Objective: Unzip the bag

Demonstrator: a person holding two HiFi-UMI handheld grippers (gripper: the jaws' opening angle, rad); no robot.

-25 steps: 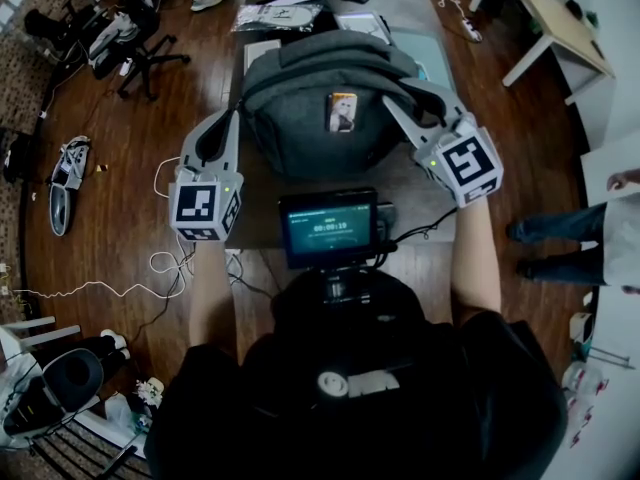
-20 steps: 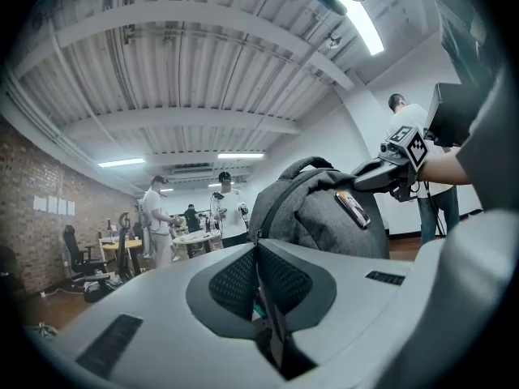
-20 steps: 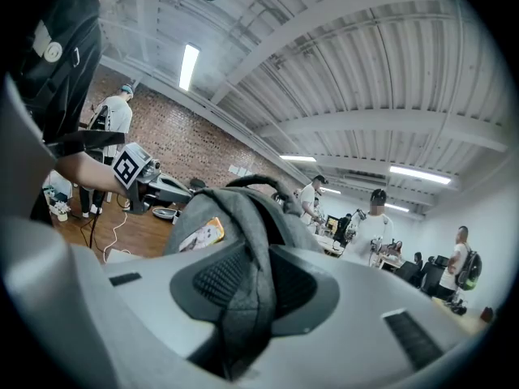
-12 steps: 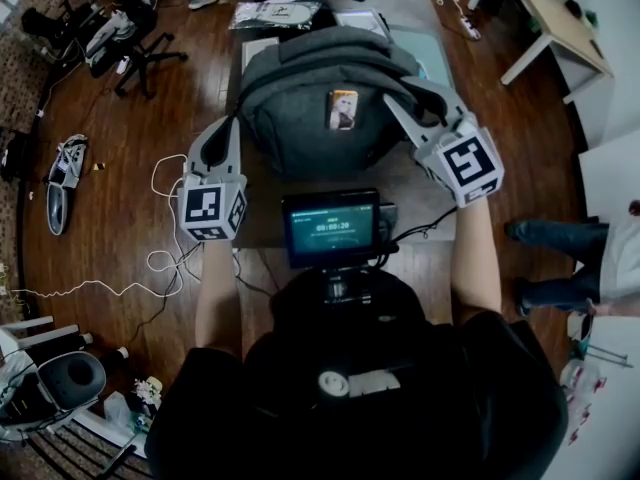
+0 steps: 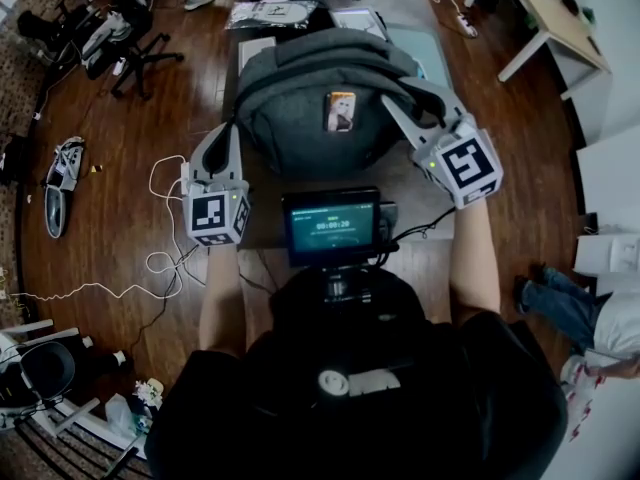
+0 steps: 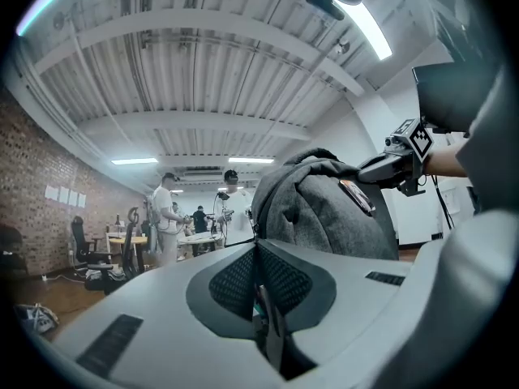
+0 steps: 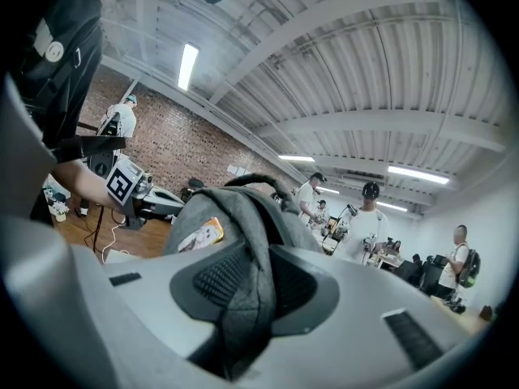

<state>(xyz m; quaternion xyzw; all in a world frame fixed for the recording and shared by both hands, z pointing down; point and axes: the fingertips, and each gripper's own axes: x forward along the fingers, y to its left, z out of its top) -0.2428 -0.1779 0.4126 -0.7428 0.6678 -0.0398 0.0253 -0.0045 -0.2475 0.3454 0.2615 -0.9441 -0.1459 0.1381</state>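
A grey backpack stands upright on the table, with an orange tag on its front. My left gripper is at the bag's left side. In the left gripper view its pads are closed together on a thin dark zipper pull, with the backpack just beyond. My right gripper is at the bag's upper right. In the right gripper view this gripper is shut on a fold of the grey bag fabric that runs down between the pads.
The bag rests on a brown table with papers at its far end. A small screen sits at my chest. An office chair and cables are on the floor at left. People stand in the background.
My left gripper has come down the bag's left side toward me, still closed. The right gripper has stayed put. A person at the right edge has walked further off.
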